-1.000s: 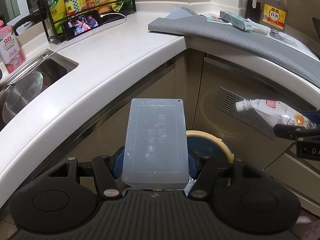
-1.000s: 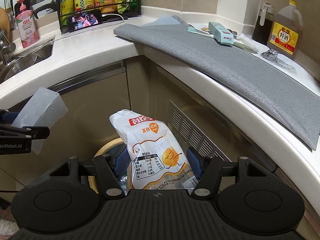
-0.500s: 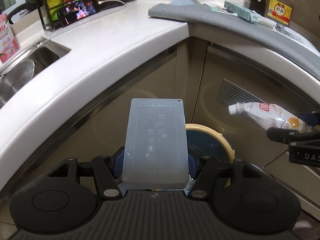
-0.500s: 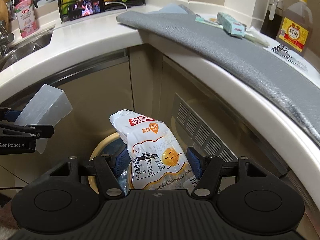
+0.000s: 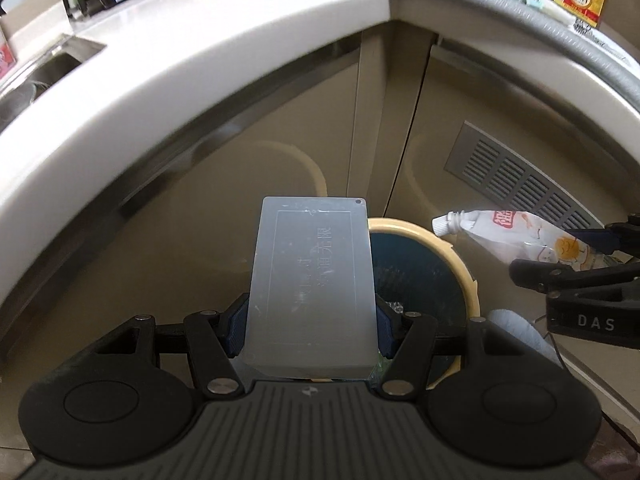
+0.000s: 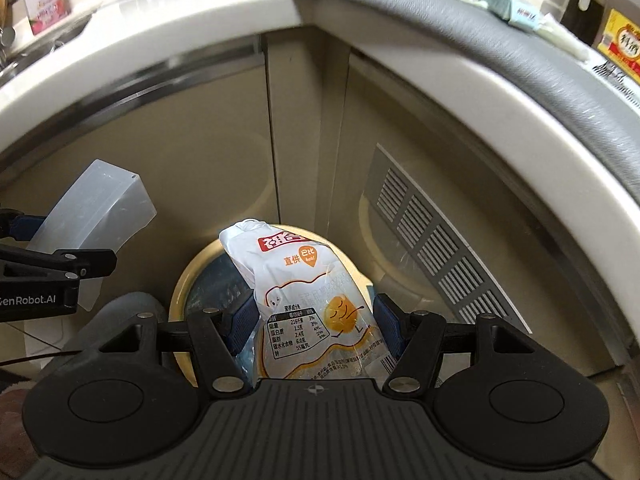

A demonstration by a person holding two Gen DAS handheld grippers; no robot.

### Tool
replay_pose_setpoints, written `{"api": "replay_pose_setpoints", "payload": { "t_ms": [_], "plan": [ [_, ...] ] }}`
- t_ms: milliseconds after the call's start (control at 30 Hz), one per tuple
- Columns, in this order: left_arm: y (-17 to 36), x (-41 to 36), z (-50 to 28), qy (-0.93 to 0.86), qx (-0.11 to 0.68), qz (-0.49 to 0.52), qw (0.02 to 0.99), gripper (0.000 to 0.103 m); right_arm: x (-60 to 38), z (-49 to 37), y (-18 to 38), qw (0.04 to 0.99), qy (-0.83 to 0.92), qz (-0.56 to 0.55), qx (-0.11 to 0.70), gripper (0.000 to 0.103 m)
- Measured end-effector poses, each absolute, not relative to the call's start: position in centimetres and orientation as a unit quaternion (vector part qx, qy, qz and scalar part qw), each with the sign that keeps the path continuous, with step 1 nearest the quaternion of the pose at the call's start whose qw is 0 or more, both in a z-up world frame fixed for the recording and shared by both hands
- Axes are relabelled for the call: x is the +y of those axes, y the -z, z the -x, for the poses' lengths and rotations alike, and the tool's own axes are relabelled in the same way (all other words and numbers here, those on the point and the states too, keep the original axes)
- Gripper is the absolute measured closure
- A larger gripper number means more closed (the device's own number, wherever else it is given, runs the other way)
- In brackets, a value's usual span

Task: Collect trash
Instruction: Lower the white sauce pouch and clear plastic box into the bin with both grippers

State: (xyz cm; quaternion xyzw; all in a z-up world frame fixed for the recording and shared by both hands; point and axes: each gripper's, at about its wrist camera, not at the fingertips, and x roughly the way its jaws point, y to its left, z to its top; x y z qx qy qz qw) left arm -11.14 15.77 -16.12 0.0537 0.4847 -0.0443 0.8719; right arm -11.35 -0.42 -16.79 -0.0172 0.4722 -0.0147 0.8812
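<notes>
Below the tabletop [image 5: 200, 52] edge, at the left, grips a frosted plastic box [image 5: 312, 280] in the left tool [image 5: 312, 320], pads pressed on its two long sides near the lower end. Hangs it above the left side of the yellow-rimmed bin [image 5: 460, 264], not yet inside. Reads as stiff, light and thin-walled. Has smooth sides, so would slip under a weak squeeze and bow or crack under a hard one. Takes best across the narrow width, close to an end wall, where the shell resists flexing. Seems empty, though hard to say through the cloudy plastic.

Further right, over the bin's mouth, pinches a printed food pouch [image 6: 304, 304] in the right tool [image 6: 316, 320], blue pads closed on the lower body, capped spout pointing up and away. Looks soft, crinkly and nearly weightless, with flattened, creased film. Folds and slides easily under the pads, so holds better at the flat middle than along the slick sealed edge. Gives the only firm spot at the rigid spout. Needs little more than a release over the dark liner to drop both. Could snag on the rim, being so light.
</notes>
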Motion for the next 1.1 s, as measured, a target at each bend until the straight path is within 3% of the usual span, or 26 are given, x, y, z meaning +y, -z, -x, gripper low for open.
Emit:
{"api": "replay_pose_setpoints", "payload": {
  "t_ms": [1100],
  "plan": [
    [31.0, 14.3, 2.5, 0.037, 0.646, -0.063, 0.76, 0.037, 0.2, 0.5, 30.1, 0.798, 0.023, 0.024, 0.601, 0.038]
  ]
}}
